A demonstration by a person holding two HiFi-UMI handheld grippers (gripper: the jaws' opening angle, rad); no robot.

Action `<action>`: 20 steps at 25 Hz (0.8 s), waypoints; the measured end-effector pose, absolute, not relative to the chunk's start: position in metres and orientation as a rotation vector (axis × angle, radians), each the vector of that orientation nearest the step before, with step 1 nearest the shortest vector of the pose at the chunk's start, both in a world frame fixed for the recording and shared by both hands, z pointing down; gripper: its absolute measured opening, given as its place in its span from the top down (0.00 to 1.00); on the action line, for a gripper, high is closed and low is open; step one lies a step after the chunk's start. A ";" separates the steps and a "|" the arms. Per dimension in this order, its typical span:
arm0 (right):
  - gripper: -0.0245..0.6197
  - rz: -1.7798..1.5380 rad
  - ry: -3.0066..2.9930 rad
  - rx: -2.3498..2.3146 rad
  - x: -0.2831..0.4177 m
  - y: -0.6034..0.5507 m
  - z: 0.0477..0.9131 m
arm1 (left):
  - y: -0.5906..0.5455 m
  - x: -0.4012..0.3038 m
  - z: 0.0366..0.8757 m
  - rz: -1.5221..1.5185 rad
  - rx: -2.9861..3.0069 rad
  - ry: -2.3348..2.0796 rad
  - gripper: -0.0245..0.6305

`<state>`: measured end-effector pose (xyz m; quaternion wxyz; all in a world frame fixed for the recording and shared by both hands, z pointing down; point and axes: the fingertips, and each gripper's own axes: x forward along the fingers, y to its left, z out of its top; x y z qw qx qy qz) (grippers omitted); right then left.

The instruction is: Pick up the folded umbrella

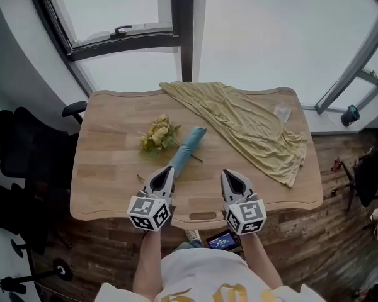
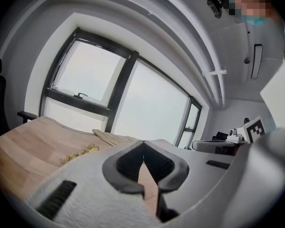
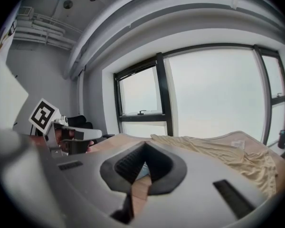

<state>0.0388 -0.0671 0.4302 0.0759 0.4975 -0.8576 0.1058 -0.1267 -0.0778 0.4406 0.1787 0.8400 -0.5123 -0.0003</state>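
Person's white shirt (image 1: 201, 275), cut off at the lower edge. Left gripper (image 1: 166, 170) and right gripper (image 1: 229, 173): two, jaws closed tip to tip, both empty. One folded blue umbrella (image 1: 188, 148) lies on the wooden table (image 1: 113, 187), near end just beside the left gripper. One yellow flower bunch (image 1: 157, 134), one beige cloth (image 1: 252, 128), one small packet (image 1: 282, 112), indistinct.

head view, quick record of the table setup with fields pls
surface: wooden table in front of a window
target: folded umbrella, teal, lying diagonally near the middle, not gripped
flowers: yellow bouquet, left of the umbrella
fabric: beige cloth, spread over the far right part of the table
left: left tool, shut, nothing in it, tip close to the umbrella's near end
right: right tool, shut, nothing in it, to the right of the umbrella
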 end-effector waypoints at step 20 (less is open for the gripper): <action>0.95 0.343 -2.556 1.482 0.033 -0.114 0.445 | -0.135 -0.136 0.445 0.011 2.385 -1.459 0.95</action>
